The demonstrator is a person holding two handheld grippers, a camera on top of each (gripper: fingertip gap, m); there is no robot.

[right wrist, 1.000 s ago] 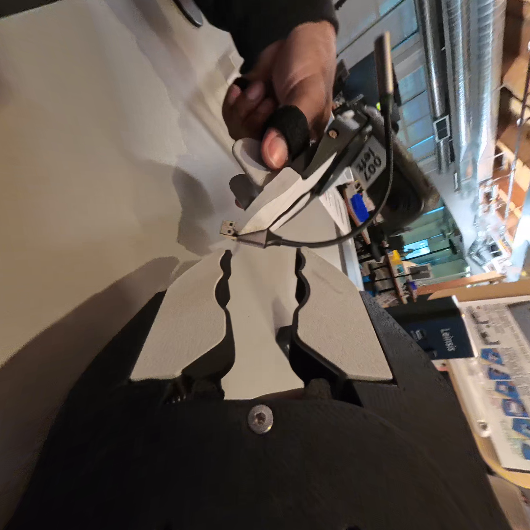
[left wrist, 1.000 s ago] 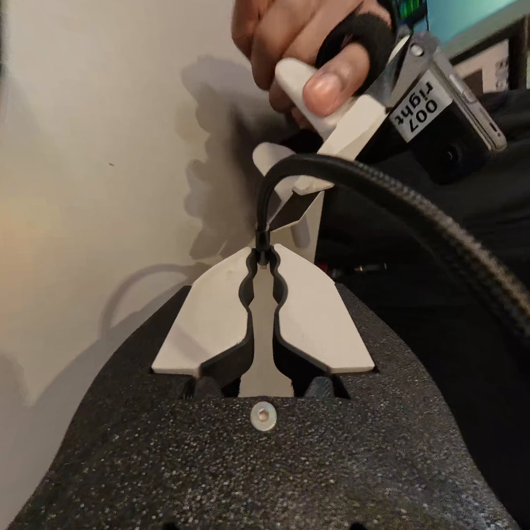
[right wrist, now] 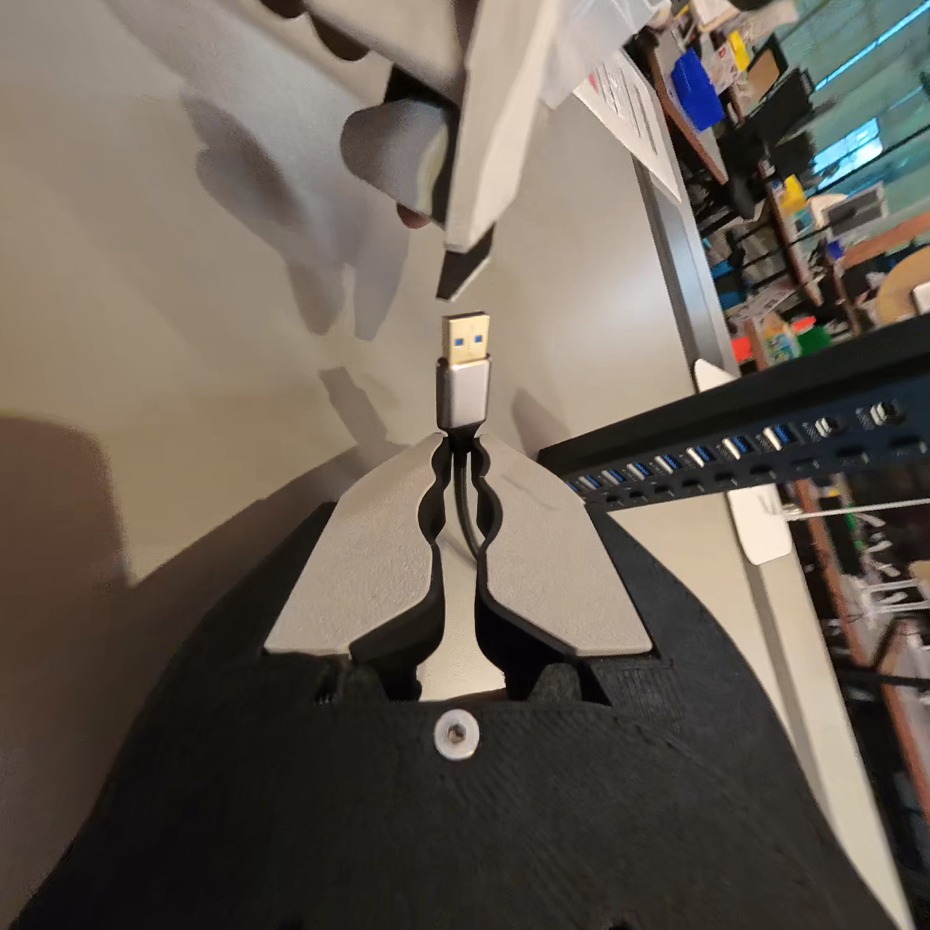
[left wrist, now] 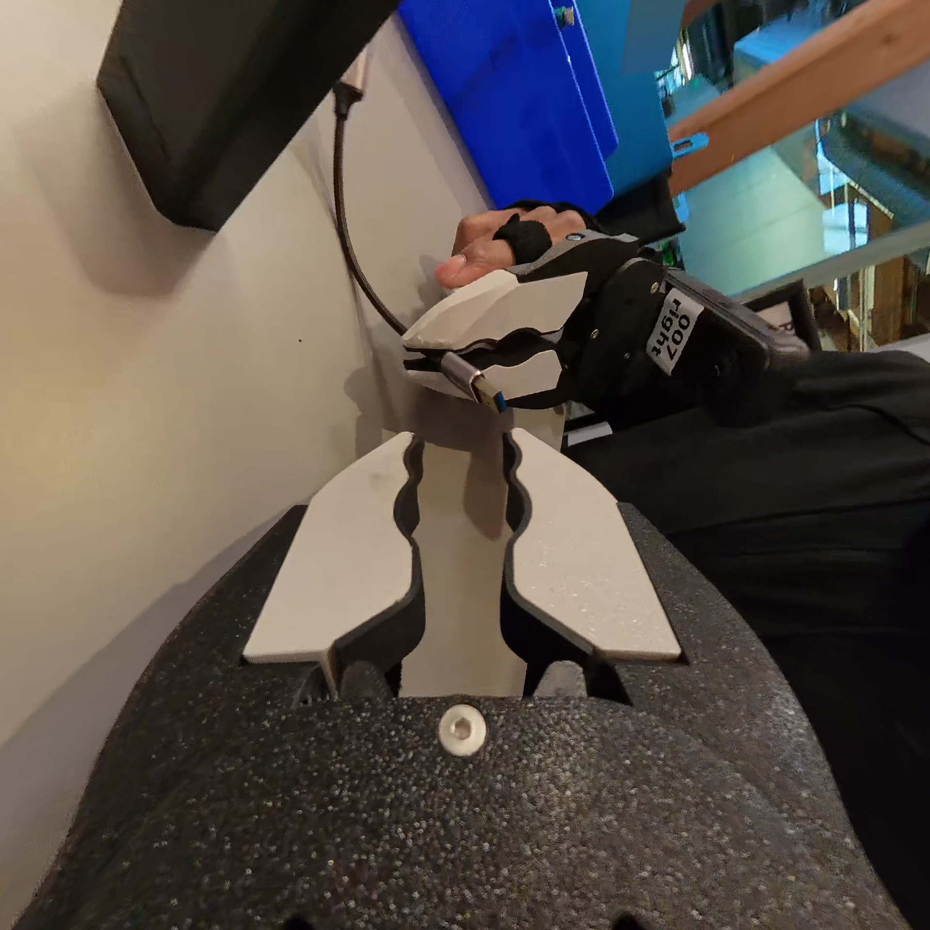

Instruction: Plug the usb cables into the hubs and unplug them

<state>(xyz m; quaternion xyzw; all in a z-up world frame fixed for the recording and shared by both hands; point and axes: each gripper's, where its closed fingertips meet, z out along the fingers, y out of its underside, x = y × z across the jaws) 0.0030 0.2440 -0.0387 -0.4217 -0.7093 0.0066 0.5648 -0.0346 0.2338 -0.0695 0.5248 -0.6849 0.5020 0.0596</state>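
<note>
The right claw [right wrist: 460, 445] is clamped on the cable [right wrist: 465, 508] just behind the plug [right wrist: 464, 382], which sticks out at 12 o'clock. The plug is light and stiff, its braided cord limp, so this hold suits. The hub [right wrist: 755, 453] lies at 3 o'clock. The left claw [left wrist: 460, 440] stands apart, empty.

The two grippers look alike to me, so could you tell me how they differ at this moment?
The right gripper is shut on the USB cable just behind its silver plug; the left gripper is open and holds nothing. The right gripper lies on its side, seen from the left wrist. Both have white fingers and black bodies.
</note>
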